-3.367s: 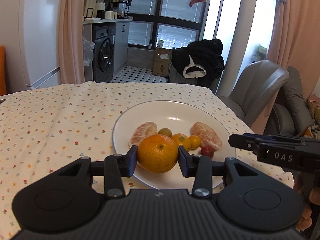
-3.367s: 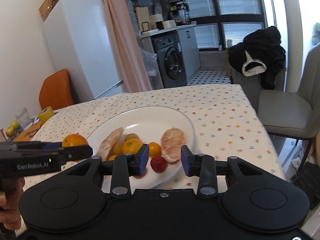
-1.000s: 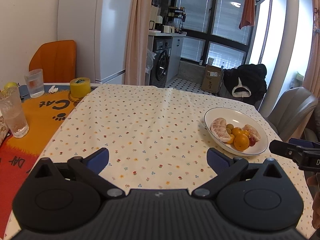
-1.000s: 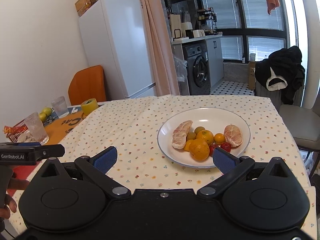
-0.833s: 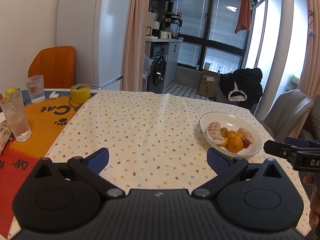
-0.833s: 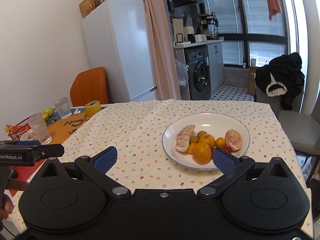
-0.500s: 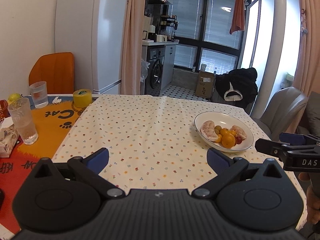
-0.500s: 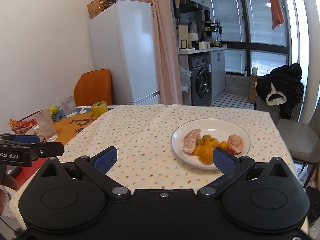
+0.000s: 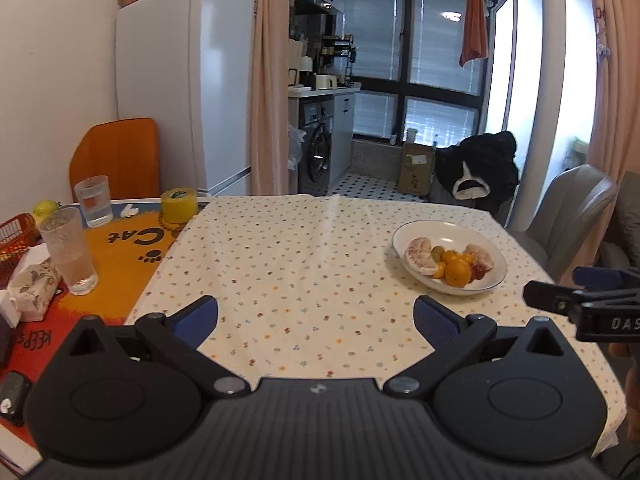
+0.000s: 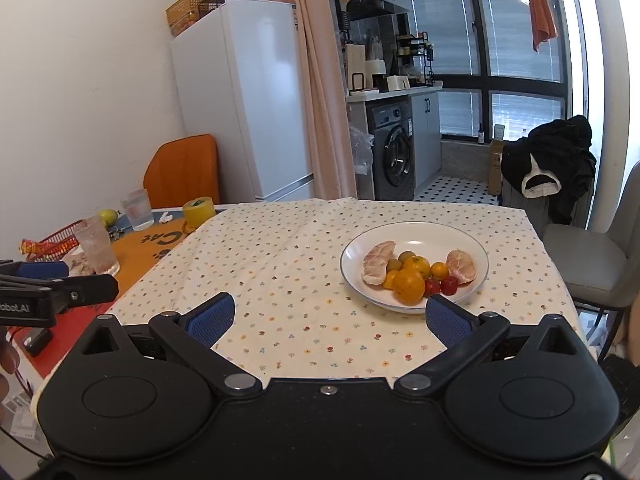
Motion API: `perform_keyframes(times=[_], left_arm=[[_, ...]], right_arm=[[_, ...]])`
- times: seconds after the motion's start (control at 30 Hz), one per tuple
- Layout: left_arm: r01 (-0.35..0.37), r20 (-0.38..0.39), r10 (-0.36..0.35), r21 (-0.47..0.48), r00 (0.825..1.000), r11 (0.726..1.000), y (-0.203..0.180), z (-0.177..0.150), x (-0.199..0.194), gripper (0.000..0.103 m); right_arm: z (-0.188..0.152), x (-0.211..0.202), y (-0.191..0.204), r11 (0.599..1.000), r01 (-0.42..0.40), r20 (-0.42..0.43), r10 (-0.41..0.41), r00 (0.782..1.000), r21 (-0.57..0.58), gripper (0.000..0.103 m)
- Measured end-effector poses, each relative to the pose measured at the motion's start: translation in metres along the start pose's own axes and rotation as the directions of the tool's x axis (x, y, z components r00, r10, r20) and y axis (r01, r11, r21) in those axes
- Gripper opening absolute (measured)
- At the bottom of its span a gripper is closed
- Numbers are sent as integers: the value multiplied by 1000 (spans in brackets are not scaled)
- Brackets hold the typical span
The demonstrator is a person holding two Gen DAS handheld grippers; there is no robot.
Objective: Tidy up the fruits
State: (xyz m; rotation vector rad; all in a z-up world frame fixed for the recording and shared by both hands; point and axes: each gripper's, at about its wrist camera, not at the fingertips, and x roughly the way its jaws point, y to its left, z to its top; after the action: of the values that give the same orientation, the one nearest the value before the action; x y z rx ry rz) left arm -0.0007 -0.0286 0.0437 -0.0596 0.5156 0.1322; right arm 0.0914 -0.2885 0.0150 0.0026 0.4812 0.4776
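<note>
Both grippers: matt black plastic bodies, ribbed top plate, bare metal pivot screws; left gripper [image 9: 316, 316] and right gripper [image 10: 327, 316] carry blue textured rubbery-looking pads [image 10: 210, 319], jaws wide apart. Plate [image 10: 472, 248]: glossy white ceramic-looking, thin dark rim line. Big orange [image 10: 408, 286]: dimpled, slightly shiny peel. Peeled citrus pieces [image 10: 377, 266]: dull, fibrous pith. Cherry tomatoes [image 10: 449, 285]: smooth, glossy. Tablecloth [image 10: 288, 264]: matt woven cloth, small floral print, soft creases. Orange mat [image 9: 116, 248]: smooth printed sheet, low sheen. Tumbler [image 9: 72, 254]: clear, textured wall; glass or plastic, can't tell. Fridge [image 10: 244, 96]: smooth, glossy white.
</note>
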Motion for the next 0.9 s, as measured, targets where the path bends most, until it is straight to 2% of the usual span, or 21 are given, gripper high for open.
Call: perform_keyframes(times=[0.33,0.9], left_arm=[[-6,7,6,-25,1000,1000,8,1,-3,103],[13,24,-13,-7,1000,1000,4,3,-9,103]], right_arm=[[4,-4,4,1000,0,-1,0,1000,-10,103],[3,-4,3,1000,-10,-11,10,1000,-16,103]])
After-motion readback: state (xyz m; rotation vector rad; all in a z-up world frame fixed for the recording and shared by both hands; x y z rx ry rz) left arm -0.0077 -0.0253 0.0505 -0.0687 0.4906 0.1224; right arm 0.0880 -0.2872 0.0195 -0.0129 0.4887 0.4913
